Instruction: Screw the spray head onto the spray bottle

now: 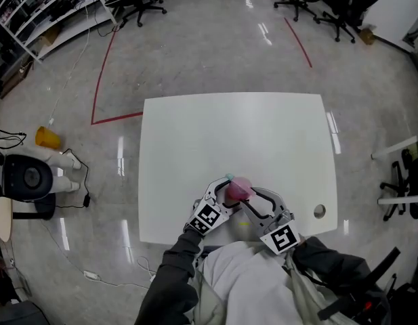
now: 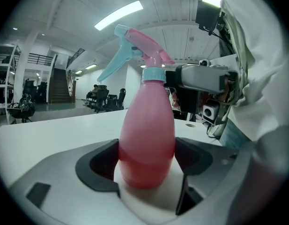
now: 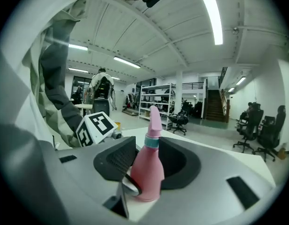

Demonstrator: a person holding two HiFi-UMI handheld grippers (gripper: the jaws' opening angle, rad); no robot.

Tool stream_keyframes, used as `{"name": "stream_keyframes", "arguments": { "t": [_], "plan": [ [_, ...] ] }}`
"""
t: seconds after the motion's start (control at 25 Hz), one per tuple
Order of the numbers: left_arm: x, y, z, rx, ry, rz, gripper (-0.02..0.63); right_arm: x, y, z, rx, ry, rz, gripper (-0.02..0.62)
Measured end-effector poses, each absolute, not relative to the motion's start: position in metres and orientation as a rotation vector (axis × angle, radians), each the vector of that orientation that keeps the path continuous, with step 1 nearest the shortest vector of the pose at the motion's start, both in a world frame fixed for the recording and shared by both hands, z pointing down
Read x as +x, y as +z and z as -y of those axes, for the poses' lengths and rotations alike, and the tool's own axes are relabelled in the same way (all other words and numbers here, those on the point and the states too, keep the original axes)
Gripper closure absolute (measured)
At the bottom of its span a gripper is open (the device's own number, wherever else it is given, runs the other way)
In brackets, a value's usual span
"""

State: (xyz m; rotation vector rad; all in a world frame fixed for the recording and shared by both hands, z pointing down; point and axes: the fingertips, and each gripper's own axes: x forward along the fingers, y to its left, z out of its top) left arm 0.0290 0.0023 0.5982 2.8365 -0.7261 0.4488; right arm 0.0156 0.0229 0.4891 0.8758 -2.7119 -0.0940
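A pink spray bottle (image 1: 240, 189) stands upright near the front edge of the white table (image 1: 229, 134). Its pink and teal spray head (image 2: 137, 43) sits on the neck, with a teal collar (image 3: 152, 142). My left gripper (image 1: 227, 191) is shut on the bottle's belly (image 2: 146, 139), its dark pads pressing both sides. My right gripper (image 1: 253, 198) comes in from the right at neck height. Its jaws flank the collar and neck closely, and a narrow gap shows beside the collar. In the left gripper view the right gripper's grey finger (image 2: 200, 78) sits just beside the collar.
A round hole (image 1: 319, 211) lies in the table at the front right. On the floor to the left are a white machine (image 1: 32, 178) with cables and a yellow object (image 1: 48, 137). Office chairs (image 1: 330, 2) stand at the back.
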Motion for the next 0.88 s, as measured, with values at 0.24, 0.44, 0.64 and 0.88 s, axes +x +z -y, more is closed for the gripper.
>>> {"name": "stream_keyframes", "arguments": {
  "t": [0.24, 0.44, 0.64, 0.88],
  "plan": [
    [0.029, 0.599, -0.003, 2.834, 0.451, 0.731, 0.222, 0.005, 0.492, -0.054, 0.636, -0.078, 2.739, 0.454],
    [0.025, 0.597, 0.005, 2.837, 0.459, 0.733, 0.222, 0.029, 0.473, -0.021, 0.774, -0.018, 2.826, 0.454],
    [0.067, 0.595, -0.047, 2.788, 0.409, 0.68, 0.222, 0.07, 0.467, -0.074, 0.621, -0.094, 2.556, 0.454],
    [0.027, 0.636, -0.034, 2.834, 0.427, 0.72, 0.222, 0.021, 0.496, -0.096, 0.639, -0.111, 2.682, 0.454]
  ]
}}
